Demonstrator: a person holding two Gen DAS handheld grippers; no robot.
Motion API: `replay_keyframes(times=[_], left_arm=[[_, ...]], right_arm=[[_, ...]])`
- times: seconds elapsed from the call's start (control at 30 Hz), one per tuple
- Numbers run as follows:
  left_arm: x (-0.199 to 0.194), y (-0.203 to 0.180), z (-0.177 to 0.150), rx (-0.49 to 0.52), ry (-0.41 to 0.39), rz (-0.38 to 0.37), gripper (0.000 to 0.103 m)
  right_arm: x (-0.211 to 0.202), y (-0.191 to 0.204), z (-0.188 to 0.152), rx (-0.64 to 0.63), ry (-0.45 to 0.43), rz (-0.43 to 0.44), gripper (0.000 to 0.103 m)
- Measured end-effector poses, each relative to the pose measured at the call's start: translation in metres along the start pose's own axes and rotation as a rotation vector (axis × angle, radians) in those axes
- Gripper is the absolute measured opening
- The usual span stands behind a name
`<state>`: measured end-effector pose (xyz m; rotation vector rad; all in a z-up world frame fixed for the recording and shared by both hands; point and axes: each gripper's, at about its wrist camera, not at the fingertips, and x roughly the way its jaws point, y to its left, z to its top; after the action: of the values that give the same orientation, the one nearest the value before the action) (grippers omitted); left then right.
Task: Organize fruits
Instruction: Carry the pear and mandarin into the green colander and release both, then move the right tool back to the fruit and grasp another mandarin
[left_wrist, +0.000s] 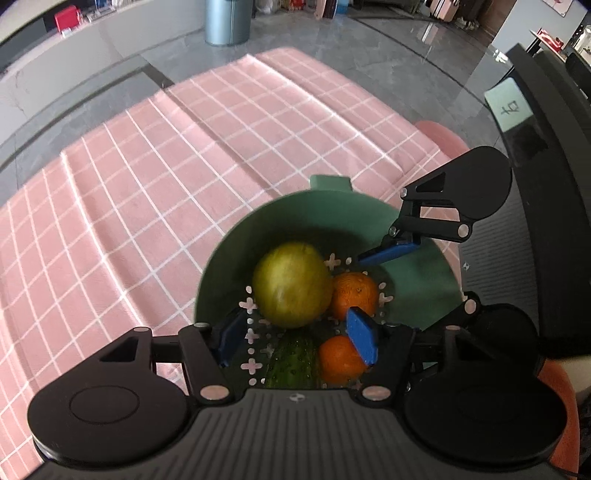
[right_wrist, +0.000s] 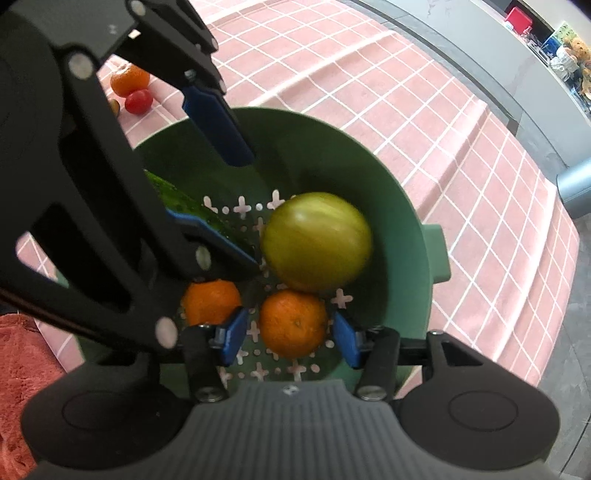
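Both grippers hang over the green colander (right_wrist: 406, 236), which holds a green apple (right_wrist: 317, 242), two oranges and a cucumber (right_wrist: 173, 197). The right gripper (right_wrist: 291, 338) straddles the nearer orange (right_wrist: 293, 323), pads clear, apparently just dropped. The left gripper (left_wrist: 297, 341) gapes empty above. Next: fetch the orange (right_wrist: 129, 79) and tomato (right_wrist: 138, 101) beyond the colander.

We find one readable mark only: a pale green label (left_wrist: 511, 107) on a dark surface at the upper right of the left wrist view, bearing a dark handwritten character resembling "右". We read nothing elsewhere.
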<state>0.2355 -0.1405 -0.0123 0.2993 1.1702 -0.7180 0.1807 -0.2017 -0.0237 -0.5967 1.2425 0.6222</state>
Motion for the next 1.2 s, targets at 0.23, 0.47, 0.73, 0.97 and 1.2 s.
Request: replay_keyframes(times=[0.23,0.47,0.73,0.97,1.2], left_arm=[[-0.046,-0.009,-0.013,0.042,-0.075,0.043,0.073],[-0.090,-0.011,-0.034,0.092,-0.100,0.095,0.073],[-0.120,0.010,-0.073,0.107,-0.082,0.176,0.073],[-0.122,0.040,-0.115,0.056,-0.033,0.220,0.072],[-0.121,0.069,-0.145,0.010,-0.021,0.218,0.071]], right_arm=[[-0.031,0.009,-0.004,0.049,-0.028,-0.028,0.055],[-0.060,0.035,-0.008,0.111,-0.061,-0.023,0.055],[-0.089,0.078,-0.005,0.133,-0.131,0.036,0.055],[-0.093,0.117,0.005,0.073,-0.189,0.100,0.046],[-0.091,0.142,0.033,0.052,-0.276,0.150,0.035]])
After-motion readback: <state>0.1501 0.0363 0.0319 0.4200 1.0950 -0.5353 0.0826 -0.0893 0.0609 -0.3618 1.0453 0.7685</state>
